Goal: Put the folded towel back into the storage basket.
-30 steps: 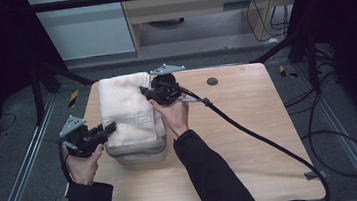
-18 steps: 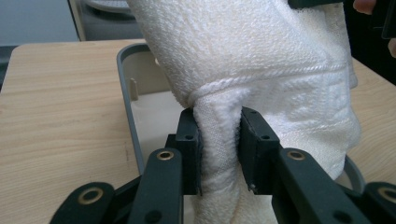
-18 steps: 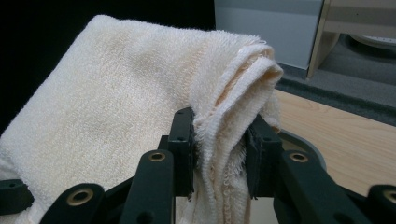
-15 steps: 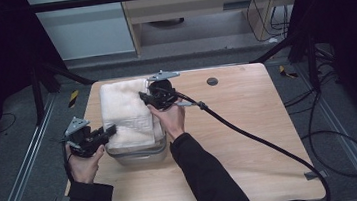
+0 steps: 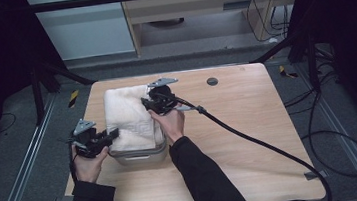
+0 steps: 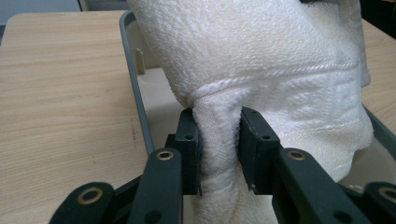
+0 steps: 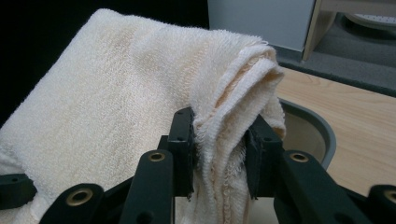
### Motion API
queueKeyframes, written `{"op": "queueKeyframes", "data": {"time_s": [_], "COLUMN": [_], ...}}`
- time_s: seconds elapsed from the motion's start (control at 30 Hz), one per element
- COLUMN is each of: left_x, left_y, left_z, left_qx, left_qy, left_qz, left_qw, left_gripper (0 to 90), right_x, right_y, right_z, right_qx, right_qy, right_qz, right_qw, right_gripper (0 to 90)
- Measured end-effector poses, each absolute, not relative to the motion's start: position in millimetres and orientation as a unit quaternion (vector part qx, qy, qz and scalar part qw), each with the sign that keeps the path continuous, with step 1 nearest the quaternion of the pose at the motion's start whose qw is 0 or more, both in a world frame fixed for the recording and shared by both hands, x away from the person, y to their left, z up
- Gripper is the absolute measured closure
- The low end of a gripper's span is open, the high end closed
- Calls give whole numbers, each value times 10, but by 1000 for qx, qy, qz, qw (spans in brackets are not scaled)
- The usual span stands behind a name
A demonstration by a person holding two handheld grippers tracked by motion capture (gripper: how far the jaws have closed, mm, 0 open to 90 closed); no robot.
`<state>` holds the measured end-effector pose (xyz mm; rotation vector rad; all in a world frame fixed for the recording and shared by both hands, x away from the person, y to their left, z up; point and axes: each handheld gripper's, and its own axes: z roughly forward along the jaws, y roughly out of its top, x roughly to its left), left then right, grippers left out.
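Observation:
A folded cream towel (image 5: 128,117) is held over a grey plastic bin (image 5: 140,157) on the wooden table (image 5: 250,128). My left gripper (image 5: 112,134) is shut on the towel's near left edge, and in the left gripper view a fold of towel (image 6: 219,140) is pinched between the black pads above the bin's rim (image 6: 135,93). My right gripper (image 5: 147,103) is shut on the towel's far right edge. The right gripper view shows layered towel edges (image 7: 224,140) squeezed between the pads, with the bin's rounded corner (image 7: 317,126) beyond. The towel hides most of the bin's inside.
A thick black cable (image 5: 267,146) trails from the right gripper across the table to the floor at the right. A small dark round hole (image 5: 211,81) sits near the table's far edge. Dark frame posts and a wooden cabinet (image 5: 197,8) stand behind the table.
Both grippers have sunk with the towel held between them, bringing it lower over the bin. The right gripper has also shifted slightly to the left.

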<state>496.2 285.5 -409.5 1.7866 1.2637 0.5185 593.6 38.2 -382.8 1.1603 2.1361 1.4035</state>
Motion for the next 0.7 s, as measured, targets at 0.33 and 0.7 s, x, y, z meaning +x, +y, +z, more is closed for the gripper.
{"op": "queueKeyframes", "data": {"time_s": [0.33,0.7], "left_x": [5008,5063], "left_y": [2811,2765], "left_z": [-4184,-4284], "left_qx": [725,735], "left_qy": [508,513], "left_qz": [206,204], "left_qw": [416,395], "left_gripper": [702,694], "right_x": [5932,5933], "right_y": [350,335], "right_z": [-3964,-4109], "right_qx": [415,416], "right_qy": [754,760], "right_qz": [483,469], "right_qw": [165,172], "right_gripper": [672,666]}}
